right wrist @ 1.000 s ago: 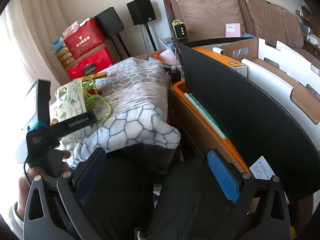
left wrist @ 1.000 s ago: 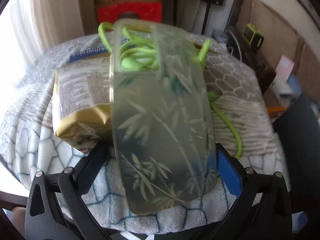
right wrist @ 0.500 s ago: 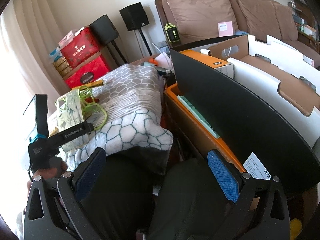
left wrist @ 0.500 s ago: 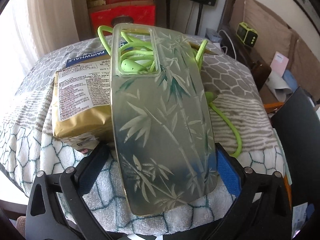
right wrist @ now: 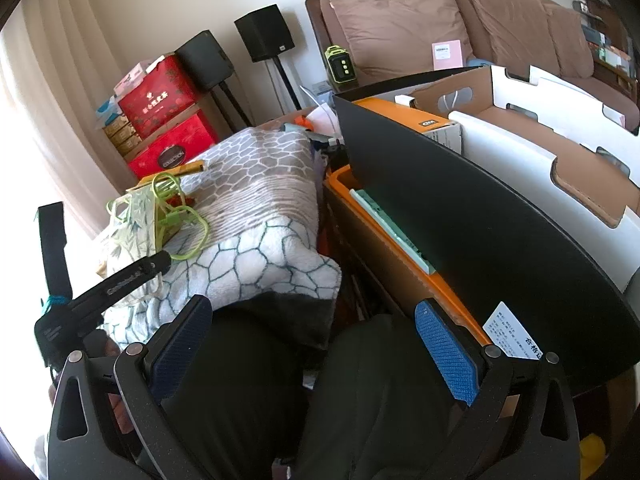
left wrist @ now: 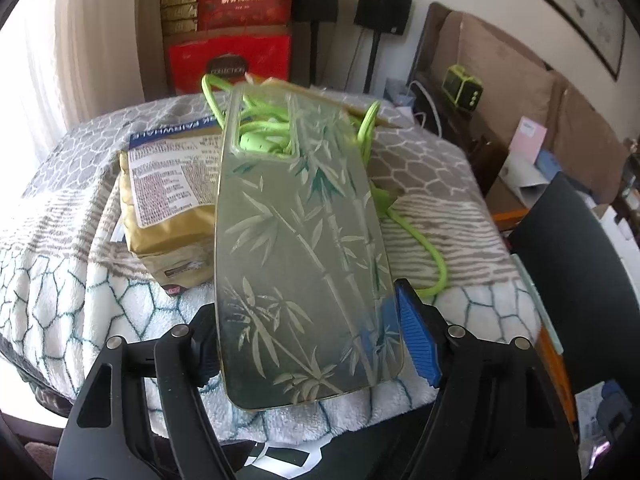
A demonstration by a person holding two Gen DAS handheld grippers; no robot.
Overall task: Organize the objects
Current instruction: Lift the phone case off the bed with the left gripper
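Note:
My left gripper [left wrist: 308, 344] is shut on a clear phone case [left wrist: 296, 240] printed with bamboo, holding it by its near end above the blanket. A lime green cable [left wrist: 424, 248] lies coiled on the blanket behind it, partly hidden by the case. A gold food packet [left wrist: 168, 196] lies to the case's left. In the right wrist view the case [right wrist: 134, 220] and cable [right wrist: 188, 224] show at the left, with the left gripper's body in front. My right gripper [right wrist: 312, 352] is open and empty over dark trouser legs, away from the objects.
A hexagon-patterned blanket [left wrist: 440, 184] covers the surface. An orange bin [right wrist: 400, 256] with a black lid [right wrist: 480, 232] stands to the right. Red gift boxes [right wrist: 168, 128], speakers and a brown sofa [right wrist: 460, 28] stand behind. A white cardboard box [right wrist: 540, 148] is at the right.
The left gripper has lifted and drawn back with the phone case, so more of the room behind shows. The right gripper has barely shifted.

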